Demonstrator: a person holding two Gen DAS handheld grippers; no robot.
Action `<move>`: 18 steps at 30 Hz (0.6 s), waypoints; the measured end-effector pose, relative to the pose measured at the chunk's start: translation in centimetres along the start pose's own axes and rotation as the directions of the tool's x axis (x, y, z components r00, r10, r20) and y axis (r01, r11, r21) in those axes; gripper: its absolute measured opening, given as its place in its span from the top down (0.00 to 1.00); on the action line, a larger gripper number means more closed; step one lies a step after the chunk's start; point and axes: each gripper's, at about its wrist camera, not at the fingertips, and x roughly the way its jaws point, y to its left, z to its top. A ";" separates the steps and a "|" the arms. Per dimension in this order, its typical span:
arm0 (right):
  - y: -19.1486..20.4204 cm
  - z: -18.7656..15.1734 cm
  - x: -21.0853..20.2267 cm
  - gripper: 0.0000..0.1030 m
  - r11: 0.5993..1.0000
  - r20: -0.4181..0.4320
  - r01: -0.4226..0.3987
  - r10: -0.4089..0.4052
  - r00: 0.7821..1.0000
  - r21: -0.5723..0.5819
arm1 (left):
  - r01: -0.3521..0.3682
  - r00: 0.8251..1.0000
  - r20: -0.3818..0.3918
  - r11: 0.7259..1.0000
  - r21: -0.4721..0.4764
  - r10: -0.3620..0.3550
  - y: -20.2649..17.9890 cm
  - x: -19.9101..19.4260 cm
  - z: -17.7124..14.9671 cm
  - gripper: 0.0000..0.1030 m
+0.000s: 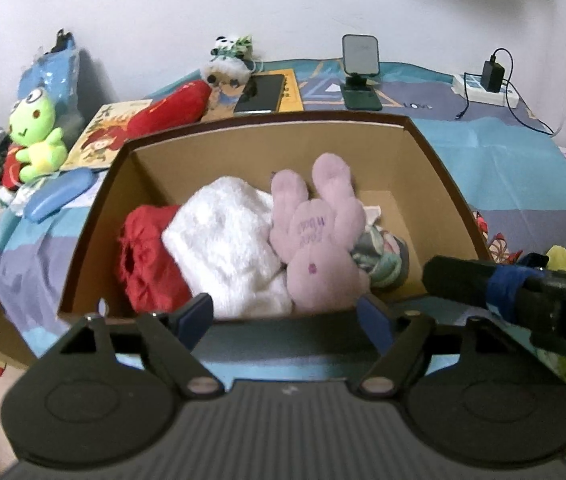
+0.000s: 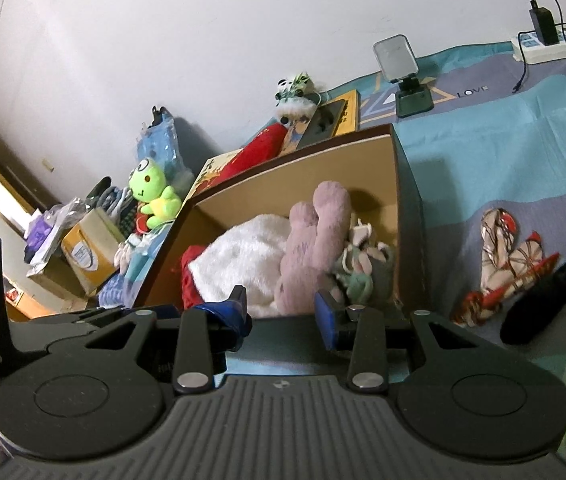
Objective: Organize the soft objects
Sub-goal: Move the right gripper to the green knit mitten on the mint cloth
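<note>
An open cardboard box (image 1: 243, 152) on the bed holds a red plush (image 1: 143, 256), a white fluffy toy (image 1: 223, 240), a pink bunny (image 1: 319, 232) and a bundled patterned cloth (image 1: 379, 256). My left gripper (image 1: 285, 316) hovers at the box's near rim, open, with nothing between its blue pads. My right gripper (image 2: 283, 314) is at the same near rim of the box (image 2: 303, 172), just in front of the bunny (image 2: 311, 240), also open and holding nothing. One of its black fingers (image 1: 463, 280) reaches in from the right in the left wrist view.
A green frog plush (image 1: 39, 136), a long red plush (image 1: 171, 108) and a panda toy (image 1: 231, 60) lie behind the box. A phone stand (image 1: 359, 72) and power strip (image 1: 483, 88) stand by the wall. Right of the box lie a patterned cloth (image 2: 503, 256) and a black item (image 2: 543, 296).
</note>
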 end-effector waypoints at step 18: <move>-6.9 -5.2 -4.5 0.79 0.996 -0.046 0.013 -0.008 0.999 0.094 | 0.038 0.997 -0.069 0.995 0.094 -0.032 -7.9 -0.1 -5.4 0.20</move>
